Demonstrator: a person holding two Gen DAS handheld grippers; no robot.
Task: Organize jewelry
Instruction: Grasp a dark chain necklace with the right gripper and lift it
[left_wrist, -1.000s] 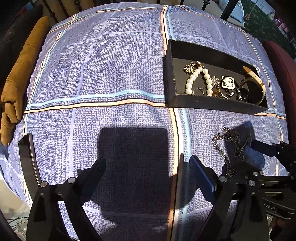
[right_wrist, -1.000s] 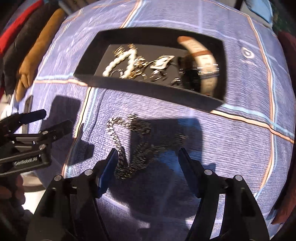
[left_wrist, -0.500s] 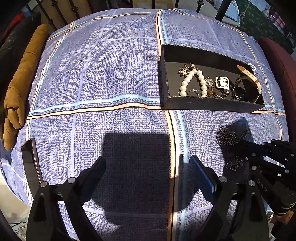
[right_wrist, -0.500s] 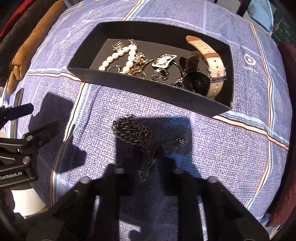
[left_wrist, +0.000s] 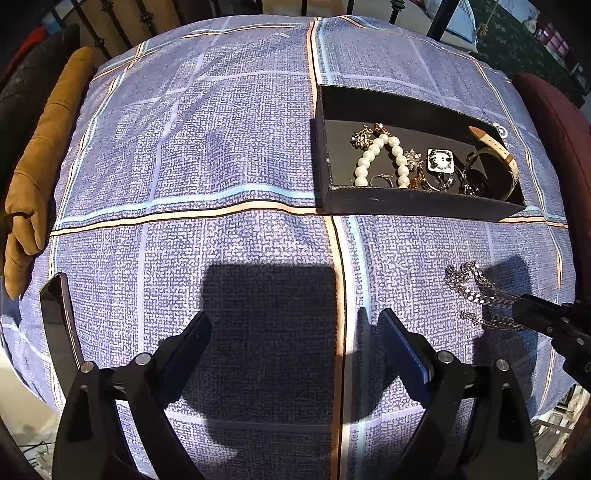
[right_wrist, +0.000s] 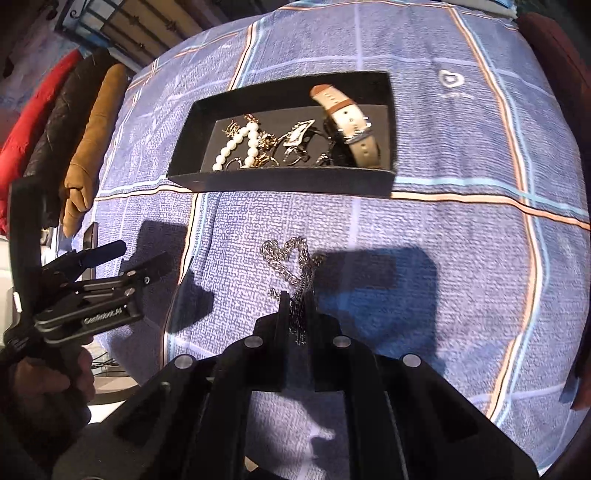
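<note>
A silver chain necklace (right_wrist: 291, 260) lies on the checked blue cloth in front of a black tray (right_wrist: 280, 182). My right gripper (right_wrist: 297, 301) is shut on the near end of the chain, whose far loops trail on the cloth. The chain (left_wrist: 474, 290) and right gripper (left_wrist: 524, 314) also show at the right of the left wrist view. The tray (left_wrist: 406, 203) holds a pearl bracelet (left_wrist: 380, 155), a beige-strap watch (right_wrist: 347, 118) and several small pieces. My left gripper (left_wrist: 295, 332) is open and empty above the cloth, left of the chain.
A dark phone (left_wrist: 59, 314) lies at the cloth's left edge. A brown cushion (left_wrist: 40, 166) and dark and red ones (right_wrist: 33, 122) line the left side. A maroon chair (left_wrist: 554, 122) stands at the right. Metal railings stand behind.
My right gripper went from open around the chain to shut on its near end. The chain's loops have bunched and shifted. The left gripper stayed open.
</note>
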